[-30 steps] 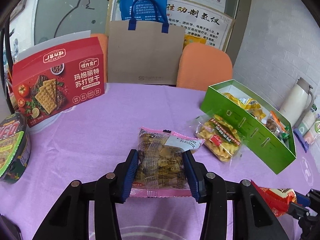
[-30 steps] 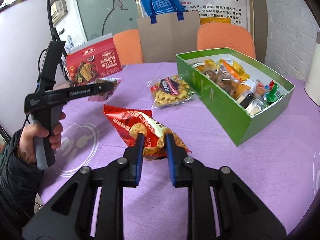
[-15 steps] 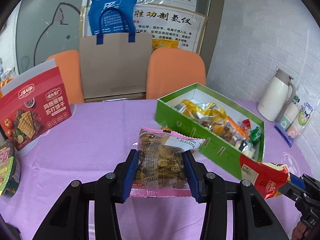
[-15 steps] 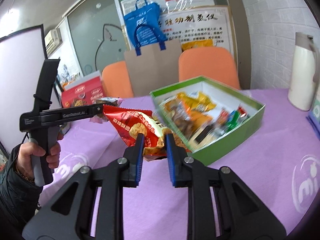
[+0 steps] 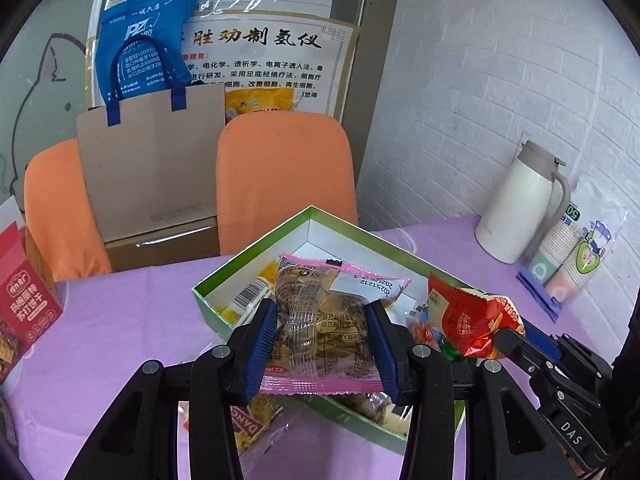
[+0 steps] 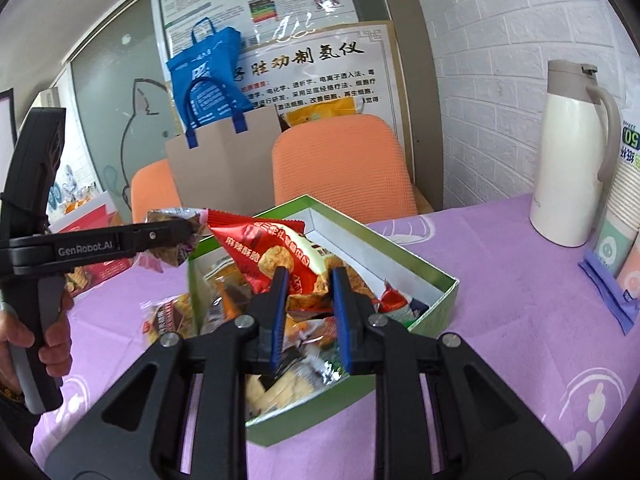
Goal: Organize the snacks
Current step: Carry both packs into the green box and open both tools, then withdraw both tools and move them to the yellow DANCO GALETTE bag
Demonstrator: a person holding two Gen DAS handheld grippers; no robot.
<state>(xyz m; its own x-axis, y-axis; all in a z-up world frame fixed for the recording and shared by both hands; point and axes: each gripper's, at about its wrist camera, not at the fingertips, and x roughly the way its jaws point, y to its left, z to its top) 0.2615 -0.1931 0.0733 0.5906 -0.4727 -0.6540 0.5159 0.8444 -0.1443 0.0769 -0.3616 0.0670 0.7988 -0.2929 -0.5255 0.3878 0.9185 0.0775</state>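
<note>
My left gripper [image 5: 322, 344] is shut on a clear pink-edged snack pack [image 5: 324, 320] and holds it over the near edge of the green box [image 5: 224, 312]. My right gripper [image 6: 308, 312] is shut on a red snack bag [image 6: 276, 256] held above the green box [image 6: 424, 320], which holds several snacks. The red bag [image 5: 468, 316] and the right gripper [image 5: 516, 340] also show in the left wrist view, at the right. The left gripper [image 6: 176, 236] with its pack [image 6: 172, 252] shows at the left of the right wrist view.
A yellow snack bag [image 5: 256, 428] lies on the purple table [image 5: 120, 320] left of the box. A white thermos [image 6: 568, 152] and a paper cup pack [image 5: 572, 256] stand at the right. A red cracker box [image 5: 24, 304], two orange chairs [image 5: 284, 176] and a paper bag [image 5: 152, 168] stand behind.
Both grippers have moved towards the green box with their packs, and now hold them over it. The box fills more of both views.
</note>
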